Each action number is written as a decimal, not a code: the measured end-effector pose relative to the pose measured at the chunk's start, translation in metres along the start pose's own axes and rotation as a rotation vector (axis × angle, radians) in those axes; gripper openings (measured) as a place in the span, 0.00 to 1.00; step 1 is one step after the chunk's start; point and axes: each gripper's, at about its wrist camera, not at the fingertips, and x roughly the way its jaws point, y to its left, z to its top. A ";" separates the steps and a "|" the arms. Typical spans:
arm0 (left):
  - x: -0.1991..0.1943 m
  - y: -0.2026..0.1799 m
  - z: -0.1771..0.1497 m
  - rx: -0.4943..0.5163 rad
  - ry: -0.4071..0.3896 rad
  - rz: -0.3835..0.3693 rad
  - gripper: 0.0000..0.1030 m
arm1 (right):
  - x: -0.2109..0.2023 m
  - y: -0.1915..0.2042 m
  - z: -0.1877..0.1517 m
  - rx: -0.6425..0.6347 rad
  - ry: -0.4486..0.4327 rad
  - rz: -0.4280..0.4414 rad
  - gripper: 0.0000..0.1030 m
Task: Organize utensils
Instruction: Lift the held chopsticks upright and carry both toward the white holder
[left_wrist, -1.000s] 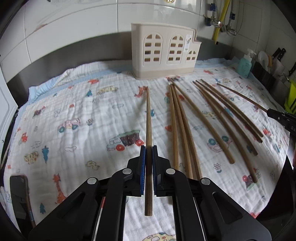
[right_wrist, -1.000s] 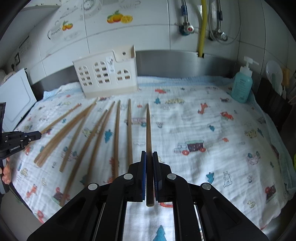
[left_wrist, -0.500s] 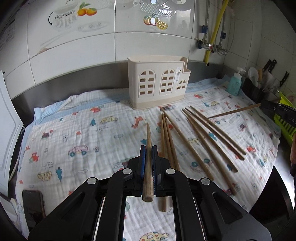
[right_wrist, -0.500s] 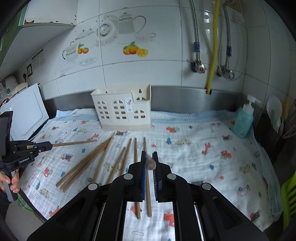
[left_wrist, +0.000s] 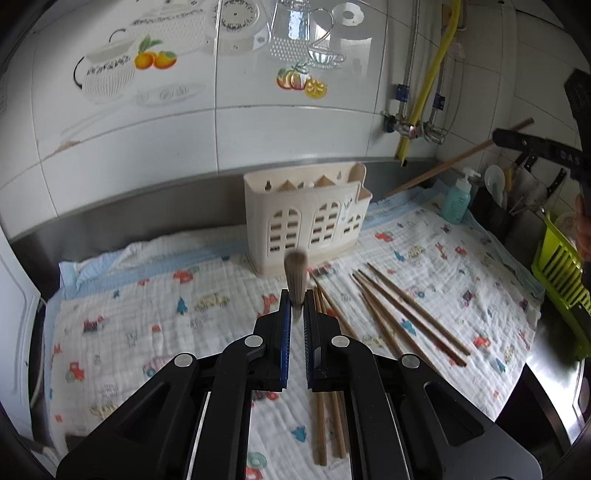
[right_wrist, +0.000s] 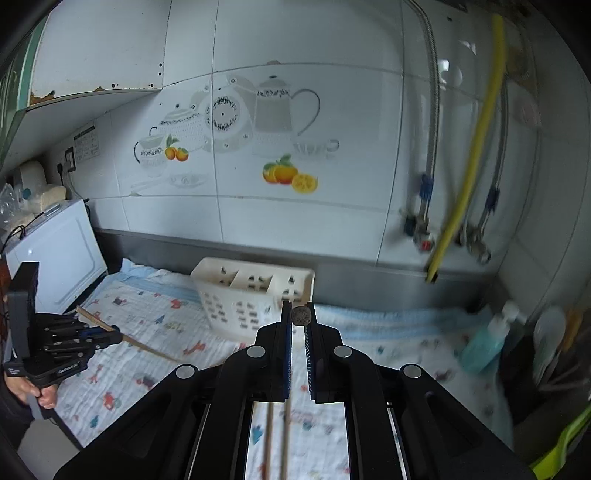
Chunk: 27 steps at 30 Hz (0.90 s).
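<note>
Both grippers, left and right, each clamped on a chopstick, have lifted them off the cloth; next the holder at the back edge.

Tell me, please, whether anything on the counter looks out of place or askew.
The loose chopsticks lie scattered at differing angles on the patterned cloth rather than standing in the cream holder. Each gripper, left and right, holds one chopstick. Nothing looks spilled or damaged.
</note>
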 end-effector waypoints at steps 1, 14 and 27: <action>0.000 0.000 0.005 0.005 -0.006 0.006 0.05 | 0.003 -0.001 0.009 -0.002 0.004 0.009 0.06; -0.019 -0.008 0.098 0.049 -0.161 0.029 0.05 | 0.094 0.004 0.052 -0.073 0.226 0.032 0.06; 0.015 0.001 0.171 0.009 -0.199 0.078 0.05 | 0.130 0.002 0.050 -0.096 0.307 0.033 0.06</action>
